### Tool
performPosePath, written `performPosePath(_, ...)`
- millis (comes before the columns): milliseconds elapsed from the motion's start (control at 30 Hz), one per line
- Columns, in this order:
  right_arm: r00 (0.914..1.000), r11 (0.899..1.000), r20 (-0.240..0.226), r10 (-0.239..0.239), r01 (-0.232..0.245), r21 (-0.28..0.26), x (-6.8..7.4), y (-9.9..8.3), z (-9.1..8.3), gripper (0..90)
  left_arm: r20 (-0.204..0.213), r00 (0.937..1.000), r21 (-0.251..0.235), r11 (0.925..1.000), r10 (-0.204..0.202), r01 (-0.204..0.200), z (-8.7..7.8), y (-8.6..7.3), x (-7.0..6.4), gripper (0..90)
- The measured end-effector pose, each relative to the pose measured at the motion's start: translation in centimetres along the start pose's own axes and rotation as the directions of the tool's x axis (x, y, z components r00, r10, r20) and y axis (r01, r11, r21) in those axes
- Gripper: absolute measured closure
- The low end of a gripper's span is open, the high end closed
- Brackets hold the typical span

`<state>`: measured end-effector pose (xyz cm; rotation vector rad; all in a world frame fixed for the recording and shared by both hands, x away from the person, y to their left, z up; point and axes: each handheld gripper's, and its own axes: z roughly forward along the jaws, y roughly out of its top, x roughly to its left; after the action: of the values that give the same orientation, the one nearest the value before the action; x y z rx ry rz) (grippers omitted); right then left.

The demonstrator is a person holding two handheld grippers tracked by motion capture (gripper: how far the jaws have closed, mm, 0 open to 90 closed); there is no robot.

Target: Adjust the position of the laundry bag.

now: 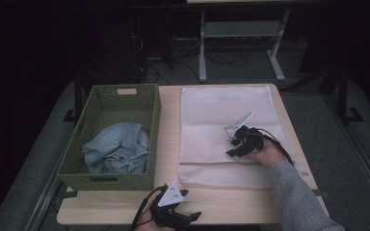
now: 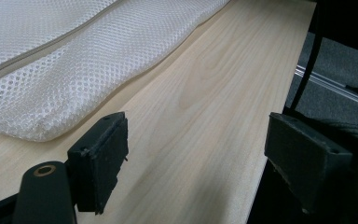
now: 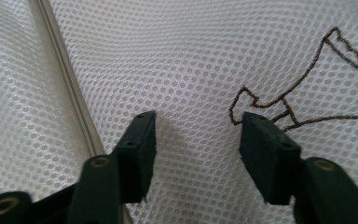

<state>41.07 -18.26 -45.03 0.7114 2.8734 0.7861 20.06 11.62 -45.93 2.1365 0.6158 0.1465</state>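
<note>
Getting the denim into the mesh bag looks like the job here, so work across the table in order. At the left, the green woven basket (image 1: 151, 115) holds the crumpled denim garment (image 1: 115, 148), lying loose in its near half; leave it until the bag is open. Your left gripper (image 1: 183, 217) hovers at the near table edge, below the bag's near-left corner, its jaws spread wide with bare wood between them in the left gripper view (image 2: 196, 161), holding nothing and touching nothing. The white mesh laundry bag (image 1: 221, 110) lies flat on the wooden table (image 1: 168, 144), just beside the basket, with its zipper seam (image 3: 67, 79) running across the near part. Your right gripper (image 1: 232, 144) sits low over the bag's middle, jaws about half open and resting on or just above the mesh, gripping nothing; in the right gripper view (image 3: 196, 140) they straddle plain mesh beside a brown stitched outline (image 3: 303, 88). Shift towards the zipper seam and pinch one layer only, so the mouth can lift.
</note>
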Motion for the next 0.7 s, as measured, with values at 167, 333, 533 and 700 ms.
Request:
performPosePath(167,0.9998,0.999,0.012,-0.018,0.017,0.026,0.17,0.12,0.22,60.1,0.0,1.0,0.002,1.0,0.0,0.0,0.05,-0.01,0.0,21.0)
performPosePath(333,0.9996,0.999,0.022,-0.018,0.017,0.045,0.27,0.38,0.23,64.3,0.001,1.0,0.004,1.0,0.003,-0.003,0.11,0.0,-0.14,21.0)
performPosePath(533,0.9999,0.999,0.013,-0.01,0.009,0.046,0.3,0.41,0.21,72.9,0.003,1.0,0.006,1.0,0.007,-0.007,0.14,0.0,-0.19,21.0)
performPosePath(700,0.9998,0.999,0.017,-0.007,0.006,0.043,0.12,0.37,0.19,81.6,0.002,1.0,0.005,0.9999,0.009,-0.009,0.11,0.01,-0.19,21.2)
